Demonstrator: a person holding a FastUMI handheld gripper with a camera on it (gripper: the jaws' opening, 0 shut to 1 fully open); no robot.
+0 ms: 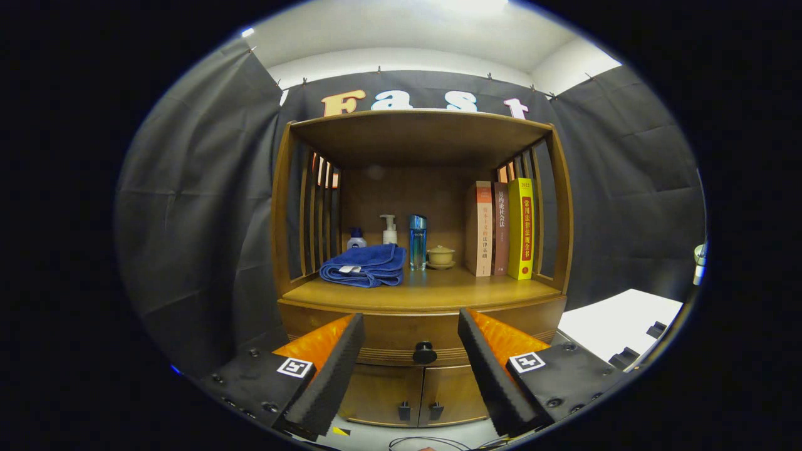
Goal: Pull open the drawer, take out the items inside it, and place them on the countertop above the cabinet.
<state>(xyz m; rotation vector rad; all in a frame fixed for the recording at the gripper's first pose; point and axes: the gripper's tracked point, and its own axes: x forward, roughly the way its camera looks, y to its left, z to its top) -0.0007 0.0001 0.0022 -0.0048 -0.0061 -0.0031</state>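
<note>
A wooden cabinet [421, 207] is seen standing against the booth's dark cloth wall, its open shelf framed by slatted sides and roofed by a flat top board. Below the countertop [432, 291] the drawer [388, 329] is seen fully closed, with two small cupboard doors [413, 391] shut beneath it. On the countertop, three books [499, 228] are stood upright toward the right, and a folded blue towel [364, 265] is laid toward the left. Behind the towel a small bottle with a blue cap [356, 238] and a white pump bottle [389, 230] are lined up, followed by a tall blue bottle [417, 242] and a small lidded cup on a saucer [440, 256]. The gripper [411, 338] is held level with the drawer front, its fingers spread wide apart and touching nothing. The drawer's round dark knob [424, 353] is framed between the two fingers, slightly ahead of their tips. What the drawer holds cannot be told.
</note>
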